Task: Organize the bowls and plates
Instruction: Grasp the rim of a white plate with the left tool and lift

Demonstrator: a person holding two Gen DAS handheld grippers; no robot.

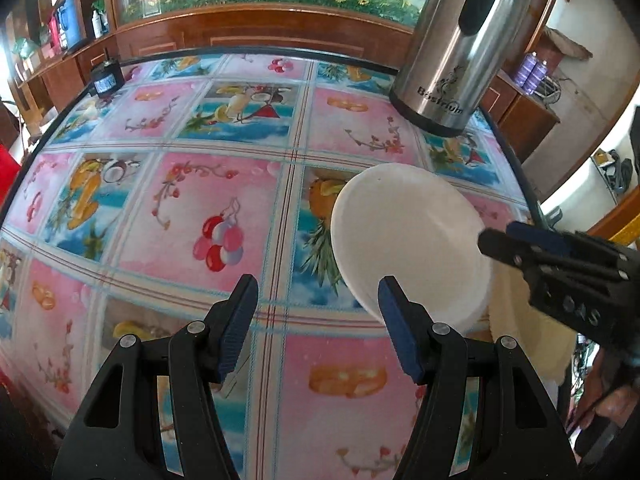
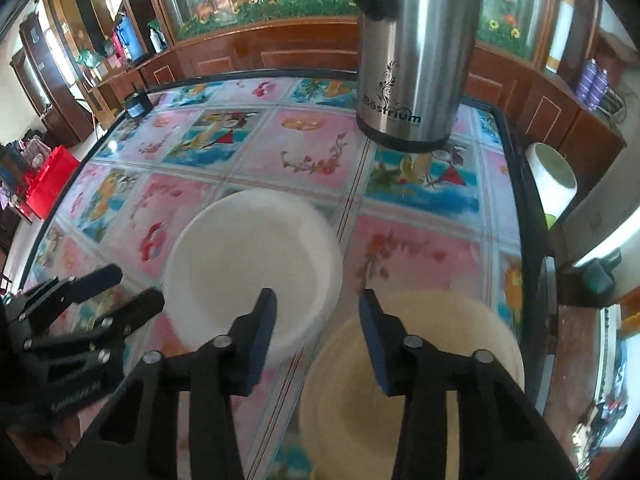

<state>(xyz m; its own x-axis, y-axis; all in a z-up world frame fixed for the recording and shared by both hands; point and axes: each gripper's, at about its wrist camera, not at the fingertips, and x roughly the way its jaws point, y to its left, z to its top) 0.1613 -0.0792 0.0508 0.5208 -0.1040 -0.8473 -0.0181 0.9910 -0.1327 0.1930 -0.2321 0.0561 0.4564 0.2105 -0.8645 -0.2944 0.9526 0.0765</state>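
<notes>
While hovering above the patterned desk (image 1: pixel 180 208), grips nothing on either side: left tool (image 1: pixel 318 286) spread to a middling width with bare pads, right tool (image 2: pixel 317 294) set narrower and just as empty, poised over the seam between the two dishes. Over to the white dish (image 2: pixel 252 268) now, resting toward the right side of the desk, in front of the steel kettle (image 2: pixel 416 60) and well apart from it, with the cream plate (image 2: pixel 424 360) just beside it on the near right. Looks stiff and smooth, probably glazed, so likely slippery under the pads and liable to chip or crack if knocked or dropped. Seems light enough for a single tool. Best taken at the raised rim, one pad over and one under, since the flat middle offers no purchase. Hard to call whether shallow bowl or deep plate. Hard to call, too, whether the two rims touch or overlap, with blur smearing that spot. Near half of the cream plate lost behind the right tool's fingers and cut off by the frame, and the kettle's top cropped as well.
</notes>
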